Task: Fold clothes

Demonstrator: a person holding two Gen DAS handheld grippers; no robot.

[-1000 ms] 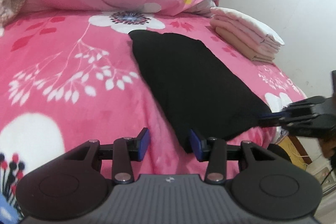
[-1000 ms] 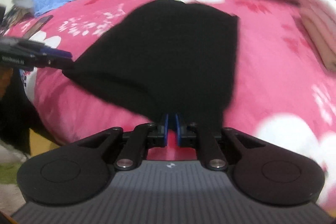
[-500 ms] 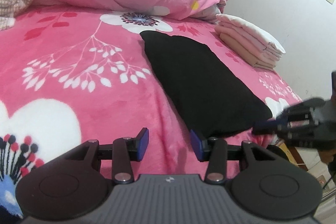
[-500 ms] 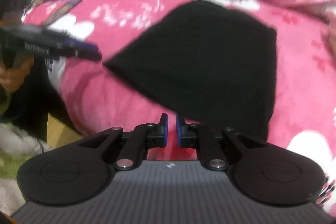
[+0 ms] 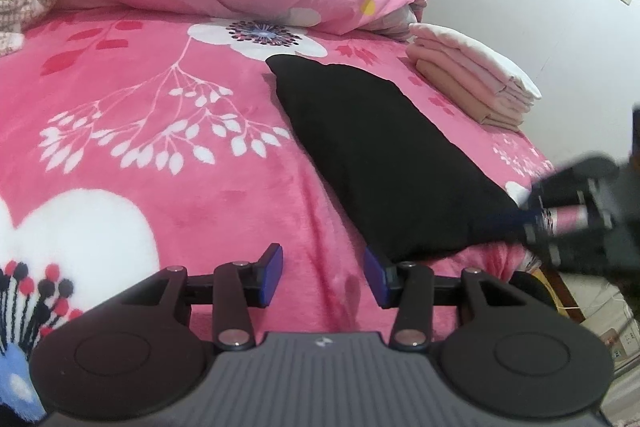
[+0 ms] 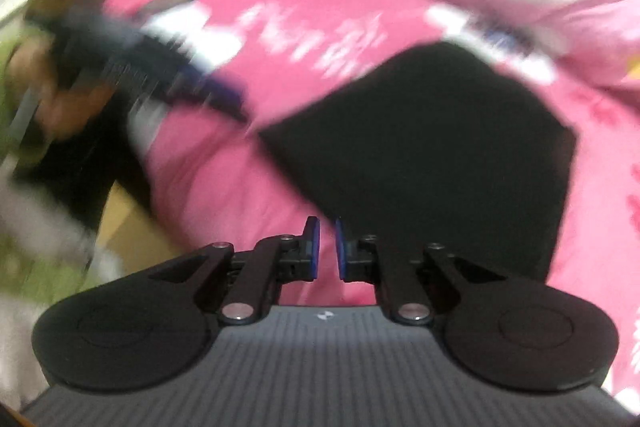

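The black garment (image 5: 384, 163) lay folded on the pink bed (image 5: 160, 147), near the folded stack (image 5: 472, 79). The left gripper (image 5: 324, 275) was released, the right gripper (image 6: 325, 251) nearly clenched, empty. Stacking seemed next.

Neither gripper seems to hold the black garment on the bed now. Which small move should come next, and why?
Probably bring the open left gripper forward to pinch the near corner of the black garment. That corner lies just past its right pad, and nothing sits between its pads. The right gripper, nearly closed and empty, could take the other near corner.
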